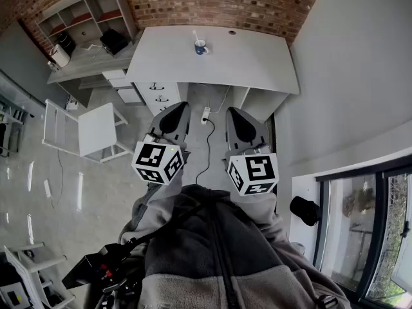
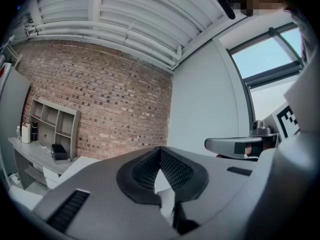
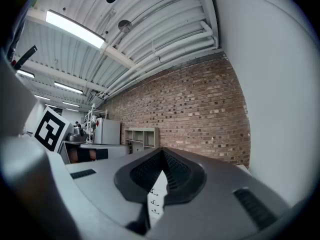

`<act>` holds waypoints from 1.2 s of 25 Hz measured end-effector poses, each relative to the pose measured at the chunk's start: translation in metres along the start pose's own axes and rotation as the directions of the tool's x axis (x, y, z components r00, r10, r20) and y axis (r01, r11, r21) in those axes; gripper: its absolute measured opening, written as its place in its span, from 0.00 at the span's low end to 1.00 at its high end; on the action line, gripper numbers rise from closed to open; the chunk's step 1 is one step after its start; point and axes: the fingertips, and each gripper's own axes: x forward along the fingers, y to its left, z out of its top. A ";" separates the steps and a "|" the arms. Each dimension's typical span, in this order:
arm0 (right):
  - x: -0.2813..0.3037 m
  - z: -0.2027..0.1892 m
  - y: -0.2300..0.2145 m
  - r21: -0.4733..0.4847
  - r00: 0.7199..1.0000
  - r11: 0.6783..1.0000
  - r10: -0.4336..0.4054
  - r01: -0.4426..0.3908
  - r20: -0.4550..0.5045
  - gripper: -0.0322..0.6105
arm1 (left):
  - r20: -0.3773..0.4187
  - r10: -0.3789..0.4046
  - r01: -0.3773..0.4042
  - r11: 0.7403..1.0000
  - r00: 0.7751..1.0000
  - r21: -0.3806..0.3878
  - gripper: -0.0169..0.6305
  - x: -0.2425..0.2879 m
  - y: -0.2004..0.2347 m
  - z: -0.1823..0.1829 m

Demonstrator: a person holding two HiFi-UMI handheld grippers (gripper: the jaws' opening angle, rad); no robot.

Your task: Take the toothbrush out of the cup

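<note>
A small blue-and-white cup (image 1: 201, 47) stands near the far edge of the white desk (image 1: 257, 60), with a pale toothbrush (image 1: 196, 37) sticking out of it. Both grippers are held close to the person's body, well short of the desk. My left gripper (image 1: 174, 116) and right gripper (image 1: 240, 122) point toward the desk over the floor. In the left gripper view the left gripper (image 2: 160, 151) has its jaws together with nothing between them. The right gripper (image 3: 162, 152) looks the same in the right gripper view. Neither gripper view shows the cup.
A brick wall (image 1: 219, 2) runs behind the desk. A drawer unit (image 1: 156, 95) sits under the desk's left side, and a power strip with cable (image 1: 206, 116) lies on the floor. A shelf unit (image 1: 84, 15) and a low white table (image 1: 96, 129) stand left; windows (image 1: 367, 237) at right.
</note>
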 end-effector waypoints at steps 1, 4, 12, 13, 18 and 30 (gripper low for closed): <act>0.001 0.000 -0.001 -0.003 1.000 1.000 0.003 -0.003 -0.001 0.05 | 0.000 0.002 -0.002 1.000 1.000 -0.001 0.03 0.001 0.000 0.000; 0.001 -0.002 -0.004 -0.007 1.000 1.000 0.010 -0.010 -0.004 0.05 | 0.000 0.011 -0.011 1.000 1.000 -0.005 0.03 0.004 -0.002 -0.003; 0.002 -0.013 -0.015 0.016 0.999 1.000 0.021 -0.021 -0.027 0.05 | -0.025 0.049 -0.049 0.999 0.998 -0.010 0.03 0.007 0.003 -0.012; 0.002 -0.015 -0.018 0.018 0.999 1.000 0.016 -0.016 -0.034 0.05 | -0.029 0.061 -0.061 0.998 0.998 -0.013 0.03 0.006 0.007 -0.012; 0.006 -0.033 -0.033 0.039 0.999 0.999 -0.004 0.006 -0.051 0.05 | -0.036 0.111 -0.112 0.994 0.993 -0.021 0.03 0.004 0.031 -0.022; 0.132 -0.052 -0.053 0.007 1.000 1.000 -0.001 0.001 -0.030 0.05 | -0.010 0.124 -0.124 0.990 0.992 -0.070 0.03 0.084 0.140 -0.041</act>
